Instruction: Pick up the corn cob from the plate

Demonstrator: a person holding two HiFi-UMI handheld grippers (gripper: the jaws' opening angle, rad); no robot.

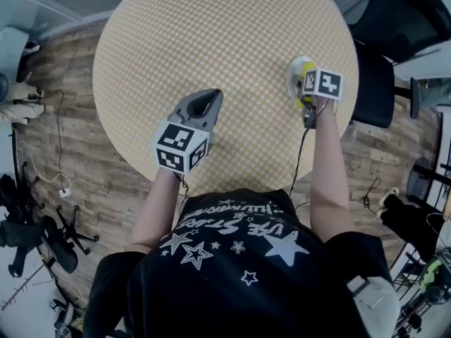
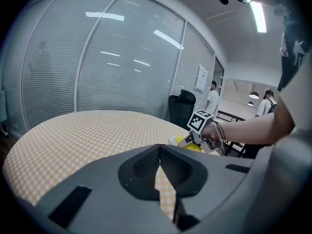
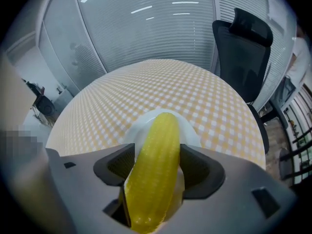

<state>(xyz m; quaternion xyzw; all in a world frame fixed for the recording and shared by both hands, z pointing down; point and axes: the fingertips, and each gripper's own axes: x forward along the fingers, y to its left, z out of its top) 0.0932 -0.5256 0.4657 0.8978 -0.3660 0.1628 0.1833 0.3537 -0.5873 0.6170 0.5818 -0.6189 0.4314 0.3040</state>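
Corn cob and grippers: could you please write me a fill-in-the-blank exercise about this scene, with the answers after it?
1. The right gripper has its jaws on a corn cob of ____ colour.
2. The left gripper has its jaws ____, with nothing between them.
3. The plate beneath the cob is ____.
4. The table has a checked top of ____ shape.
Missing words: yellow; shut; white; round.

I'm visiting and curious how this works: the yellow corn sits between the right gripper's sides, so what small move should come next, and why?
Probably a short straight lift. The right gripper looks closed on the yellow corn cob, whose tip lies over the white round plate.
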